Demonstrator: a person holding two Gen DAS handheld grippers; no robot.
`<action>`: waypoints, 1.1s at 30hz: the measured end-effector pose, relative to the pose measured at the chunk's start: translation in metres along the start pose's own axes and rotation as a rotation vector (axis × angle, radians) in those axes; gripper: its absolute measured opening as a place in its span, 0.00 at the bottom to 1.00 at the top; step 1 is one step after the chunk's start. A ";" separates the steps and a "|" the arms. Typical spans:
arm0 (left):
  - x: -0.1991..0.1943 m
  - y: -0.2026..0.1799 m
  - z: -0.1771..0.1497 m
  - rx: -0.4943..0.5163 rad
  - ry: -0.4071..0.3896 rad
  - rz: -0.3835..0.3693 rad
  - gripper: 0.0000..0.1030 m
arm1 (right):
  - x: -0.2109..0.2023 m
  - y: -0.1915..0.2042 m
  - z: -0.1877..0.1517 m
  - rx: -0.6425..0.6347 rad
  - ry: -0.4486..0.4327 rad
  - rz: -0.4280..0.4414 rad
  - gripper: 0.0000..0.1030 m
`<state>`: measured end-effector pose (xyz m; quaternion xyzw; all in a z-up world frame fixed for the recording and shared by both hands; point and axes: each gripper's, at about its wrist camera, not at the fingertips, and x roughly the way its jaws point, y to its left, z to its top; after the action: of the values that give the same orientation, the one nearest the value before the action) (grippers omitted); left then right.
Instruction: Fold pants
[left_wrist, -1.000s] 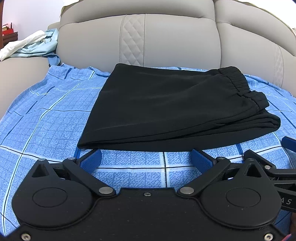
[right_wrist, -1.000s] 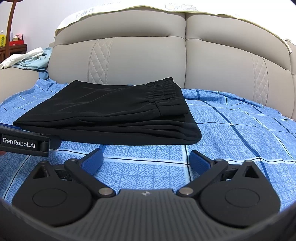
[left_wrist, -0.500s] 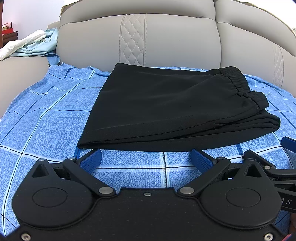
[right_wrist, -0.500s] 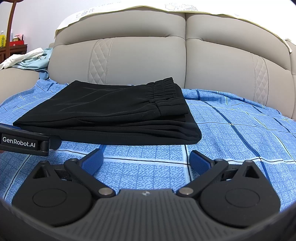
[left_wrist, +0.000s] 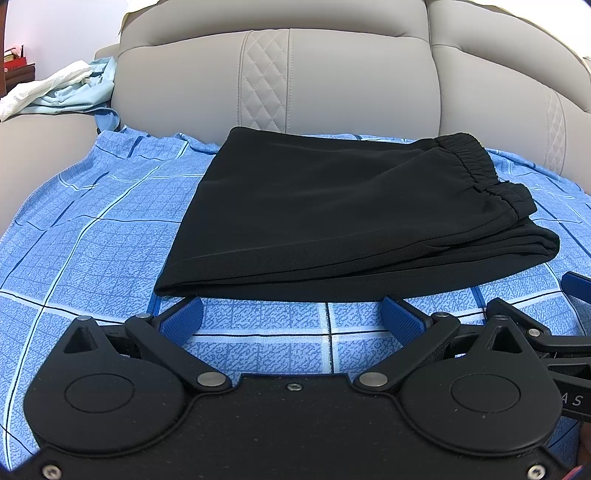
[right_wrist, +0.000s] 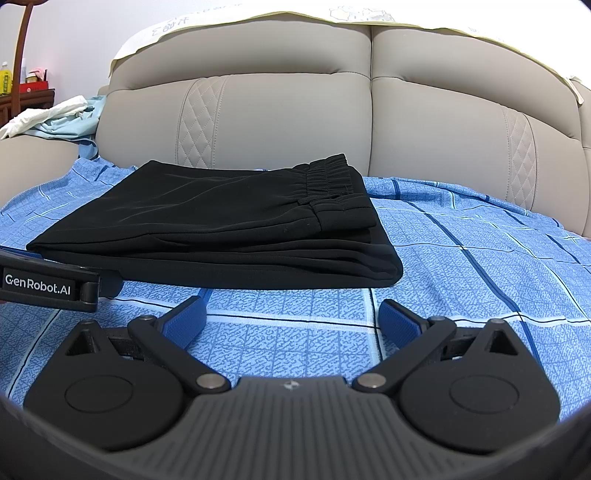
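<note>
Left wrist view shows the black, elastic-waisted fabric pants (left_wrist: 343, 218) folded into a compact stack on the blue checked bedsheet (left_wrist: 85, 258). Left gripper (left_wrist: 291, 317) and right gripper (right_wrist: 291, 317) hover just short, jaws spread, empty. Folding looks finished; only withdrawal seems left.

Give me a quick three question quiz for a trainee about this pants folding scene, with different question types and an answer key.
1. True or false: the left claw is shut on the black pants.
2. Multiple choice: what do the pants lie on? A) bare wooden floor B) blue checked sheet C) glass table
3. Fill in: on the pants' right end, as both wrist views show it, is the gathered elastic ____.

Key: 1 false, both it and the right claw are open and hold nothing; 2 B; 3 waistband.
</note>
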<state>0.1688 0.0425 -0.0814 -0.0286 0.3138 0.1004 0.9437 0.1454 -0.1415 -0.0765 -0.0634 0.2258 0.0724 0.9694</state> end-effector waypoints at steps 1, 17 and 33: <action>0.000 0.000 0.000 0.000 0.000 0.000 1.00 | 0.000 0.000 0.000 0.000 0.000 0.000 1.00; 0.000 0.000 0.000 0.003 -0.004 -0.002 1.00 | 0.000 0.000 0.000 0.001 0.000 0.000 1.00; 0.000 0.000 0.000 0.005 -0.006 -0.005 1.00 | 0.000 0.000 0.000 0.002 -0.001 -0.001 1.00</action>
<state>0.1684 0.0420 -0.0816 -0.0266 0.3112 0.0971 0.9450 0.1456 -0.1414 -0.0770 -0.0625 0.2255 0.0719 0.9696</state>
